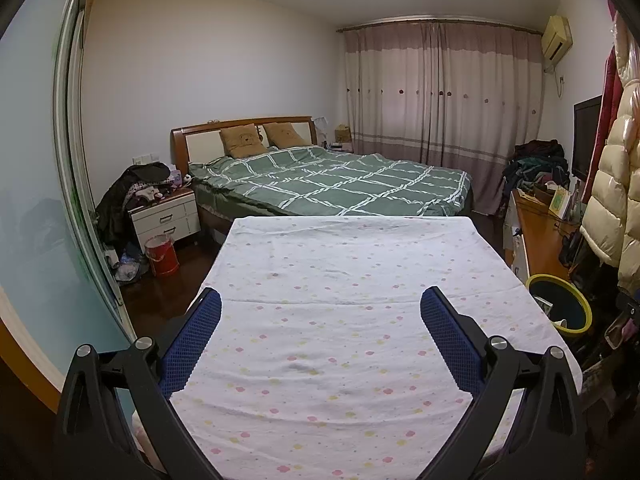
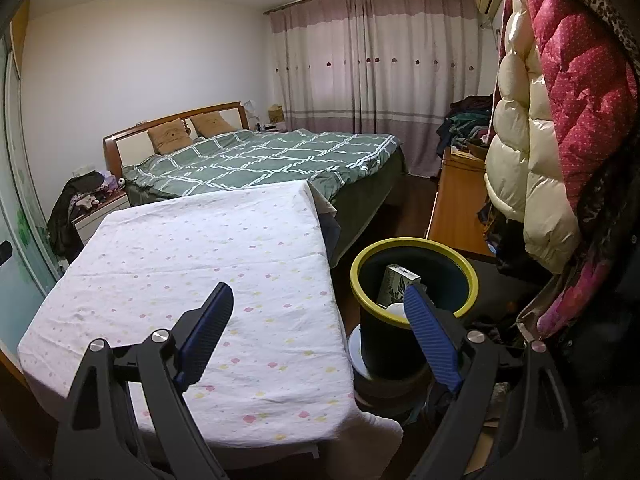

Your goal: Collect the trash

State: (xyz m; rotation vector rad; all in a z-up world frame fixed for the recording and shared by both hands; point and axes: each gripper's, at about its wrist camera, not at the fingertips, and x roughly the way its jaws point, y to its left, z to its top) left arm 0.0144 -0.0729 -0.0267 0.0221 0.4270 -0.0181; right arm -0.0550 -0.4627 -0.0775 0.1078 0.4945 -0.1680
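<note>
Trash, a printed cardboard box (image 2: 402, 284), already sat inside the yellow-rimmed dark bin (image 2: 416, 246) beside the flower-print cloth-covered table (image 1: 344, 280); I held both grippers, left (image 1: 320, 310) and right (image 2: 318, 304), spread and empty, so collecting looked finished.

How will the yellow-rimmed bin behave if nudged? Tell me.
The bin likely slides or tips easily: it looks like thin plastic, tall for its base, holding only a box and little else. Its perch on a round white base may add wobble.
</note>
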